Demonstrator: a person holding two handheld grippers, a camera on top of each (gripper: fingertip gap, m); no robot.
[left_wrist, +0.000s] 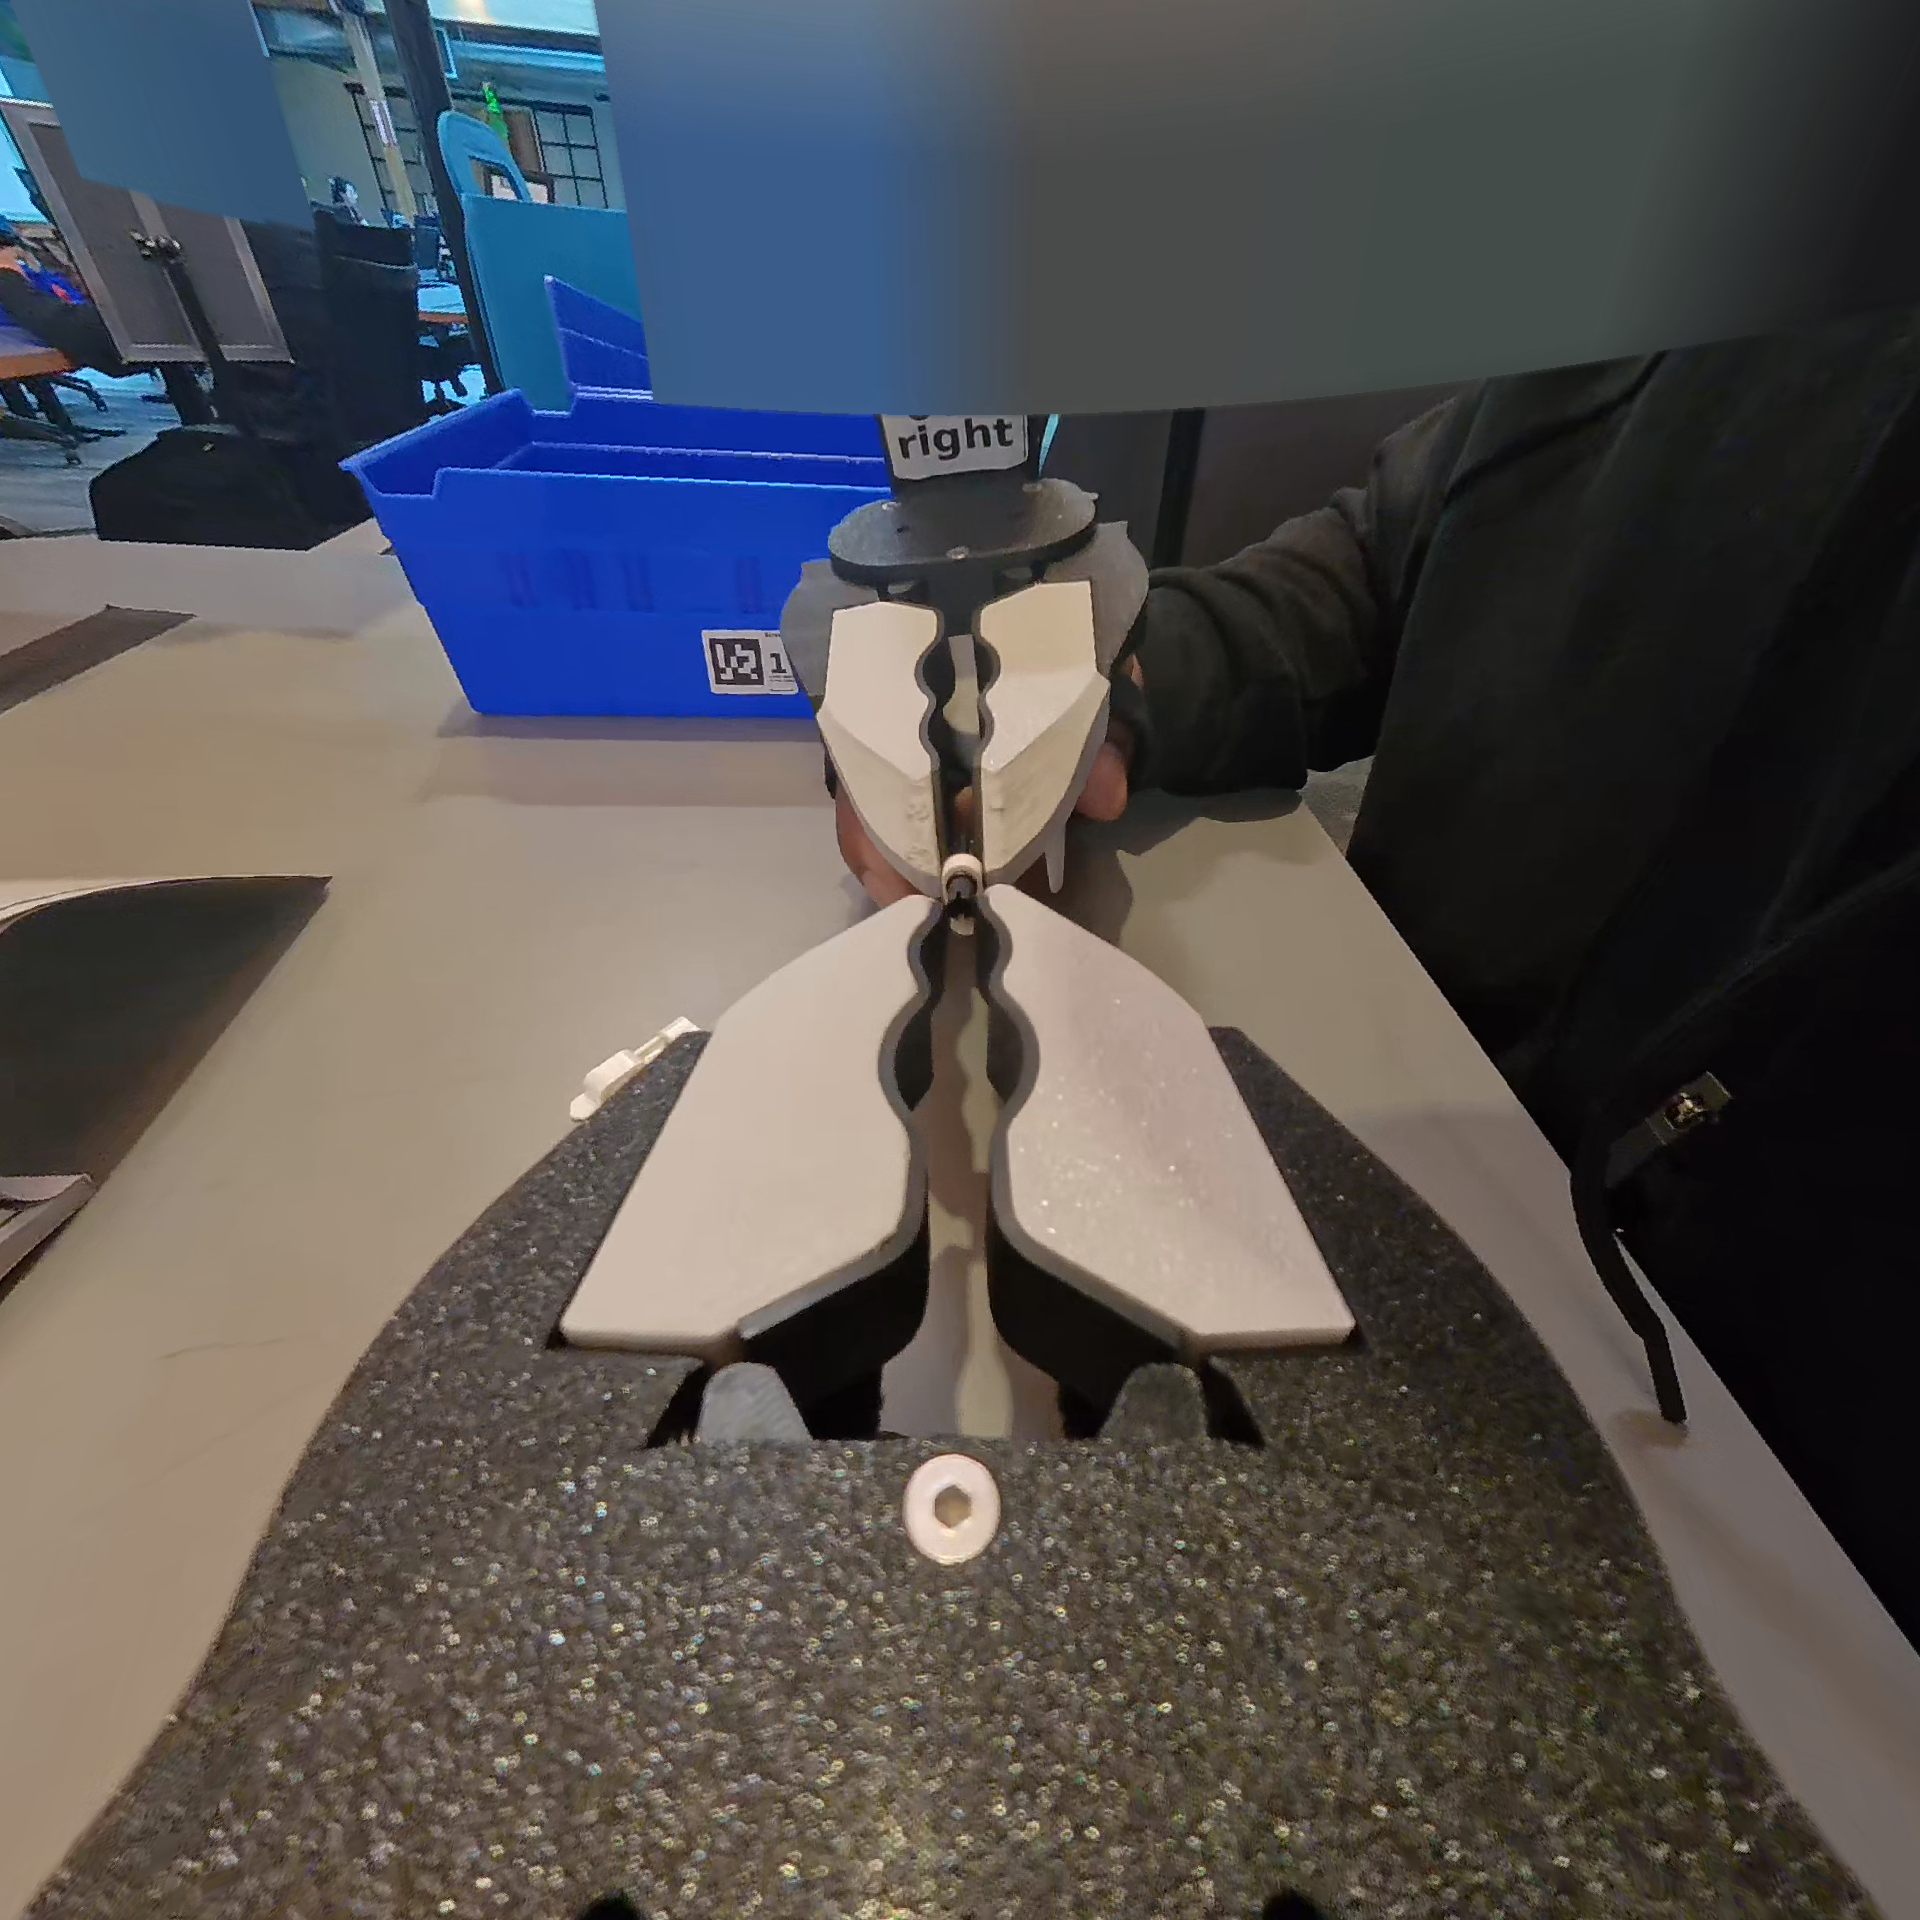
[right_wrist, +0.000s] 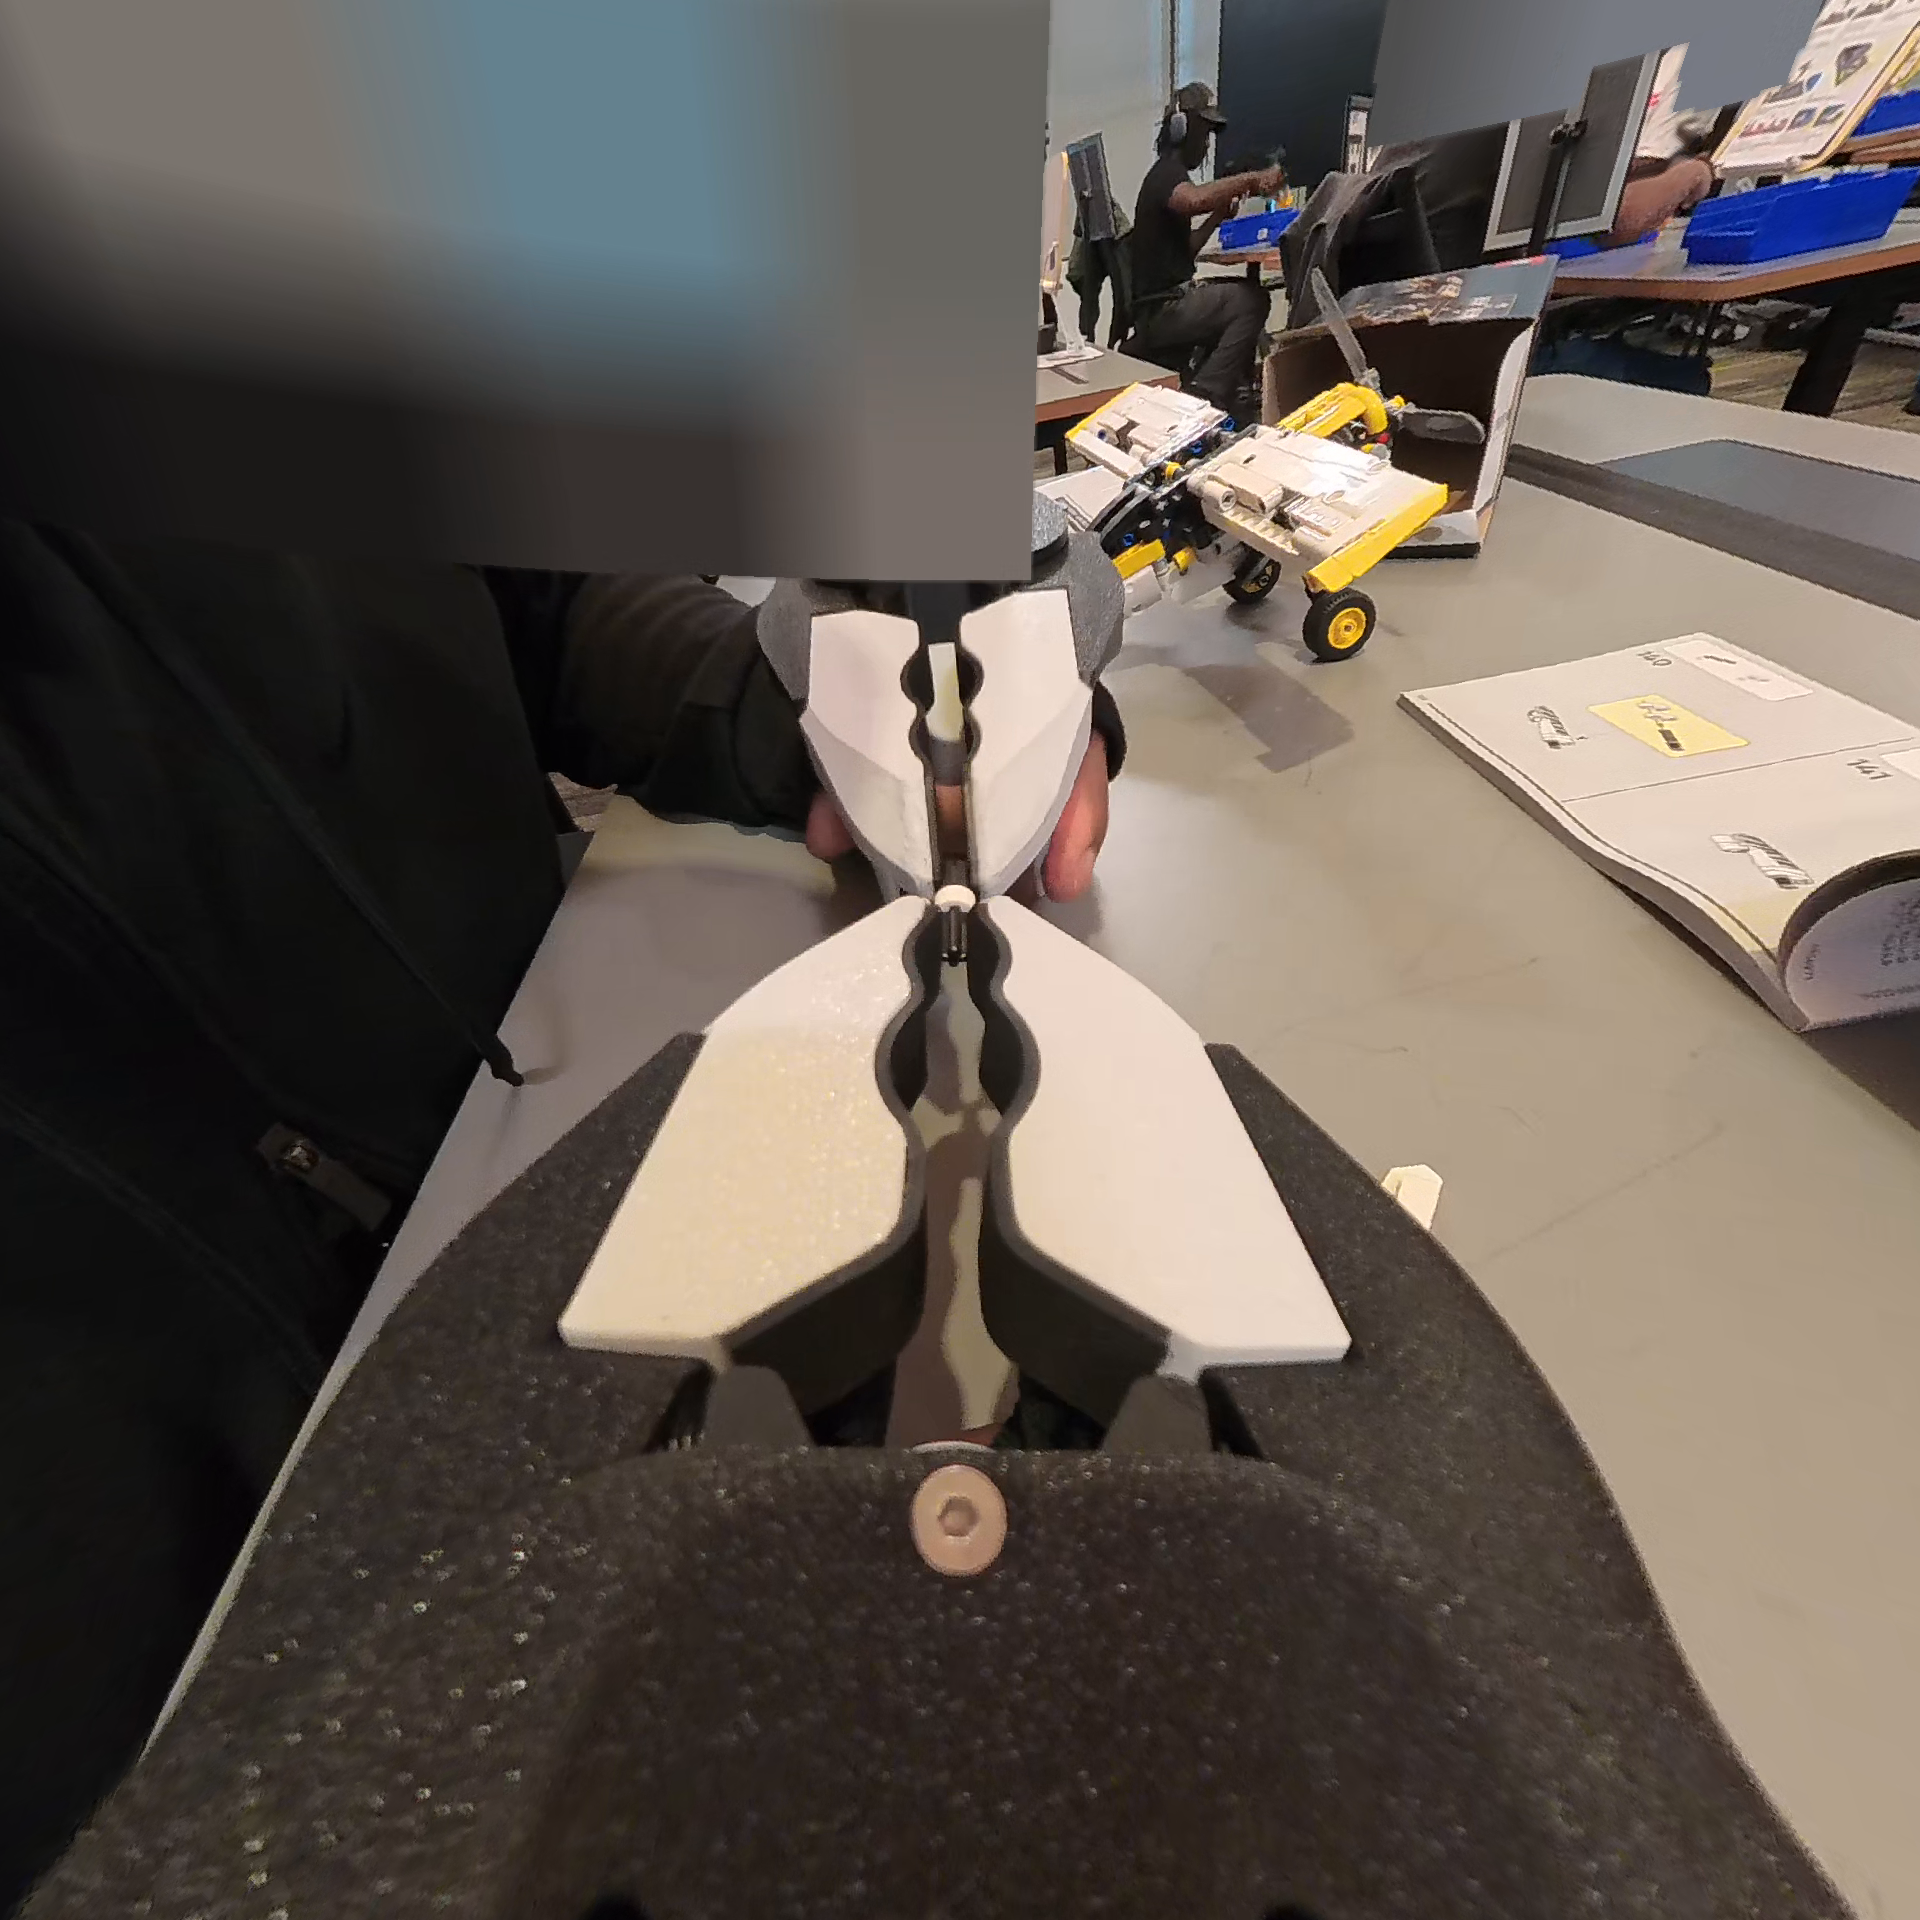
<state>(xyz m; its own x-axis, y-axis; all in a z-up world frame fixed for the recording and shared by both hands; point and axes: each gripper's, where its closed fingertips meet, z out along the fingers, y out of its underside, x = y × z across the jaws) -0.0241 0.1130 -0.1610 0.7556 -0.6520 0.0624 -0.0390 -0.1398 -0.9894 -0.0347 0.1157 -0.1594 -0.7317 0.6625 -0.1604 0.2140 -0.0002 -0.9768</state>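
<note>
A small white bush (left_wrist: 961, 868) on a thin black pin (right_wrist: 953, 933) sits between the two grippers, which meet tip to tip above the grey table (left_wrist: 520, 810). The left gripper (left_wrist: 958, 914) is clamped on the white piece; the right gripper (right_wrist: 953, 914) is clamped on the pin. Behind stand a blue bin (left_wrist: 623, 582) bearing a square-code label, a yellow-and-white brick plane (right_wrist: 1247, 499), and an open instruction booklet (right_wrist: 1683, 810) with printed pages.

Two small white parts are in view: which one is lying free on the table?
The clip-like white piece, lying beside the left gripper. The white ring sits up where the two gripper tips meet.
</note>
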